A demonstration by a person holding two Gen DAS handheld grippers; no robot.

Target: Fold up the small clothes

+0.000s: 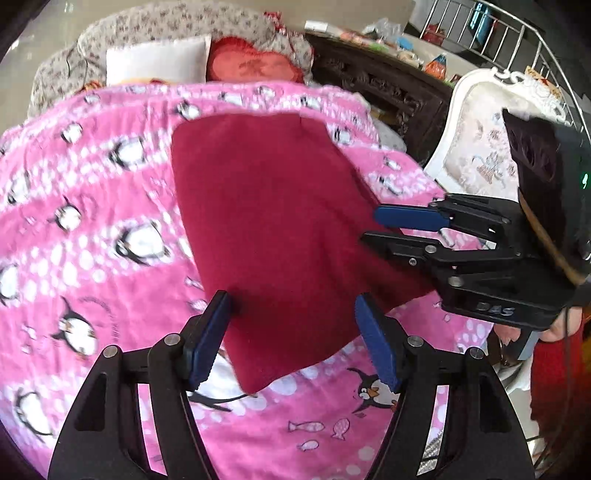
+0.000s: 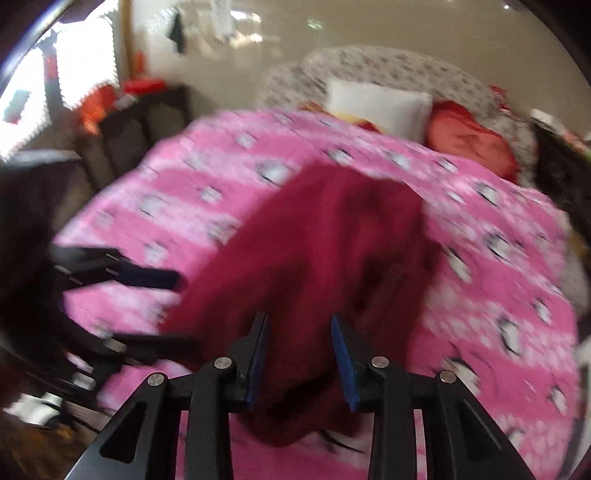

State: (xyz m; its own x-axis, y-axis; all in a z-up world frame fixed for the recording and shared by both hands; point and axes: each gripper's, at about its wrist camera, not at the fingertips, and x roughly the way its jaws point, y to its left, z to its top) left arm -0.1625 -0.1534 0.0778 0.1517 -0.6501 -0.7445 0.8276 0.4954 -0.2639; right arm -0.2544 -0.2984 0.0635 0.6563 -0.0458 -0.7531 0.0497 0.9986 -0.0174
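A dark red garment [image 1: 273,225] lies flat on a pink penguin-print blanket [image 1: 92,229]. My left gripper [image 1: 291,314] is open, its blue pads on either side of the garment's near corner, just above it. My right gripper [image 1: 371,227] comes in from the right, open, over the garment's right edge. In the blurred right wrist view the garment [image 2: 325,266] lies ahead. My right gripper [image 2: 299,328] is open over its near end. The left gripper [image 2: 181,314] shows at the left, open.
A white pillow [image 1: 155,61] and a red cushion [image 1: 255,64] lie at the bed's far end against a patterned headboard [image 1: 177,22]. A dark carved cabinet [image 1: 376,85] and a white chair [image 1: 484,144] stand to the right.
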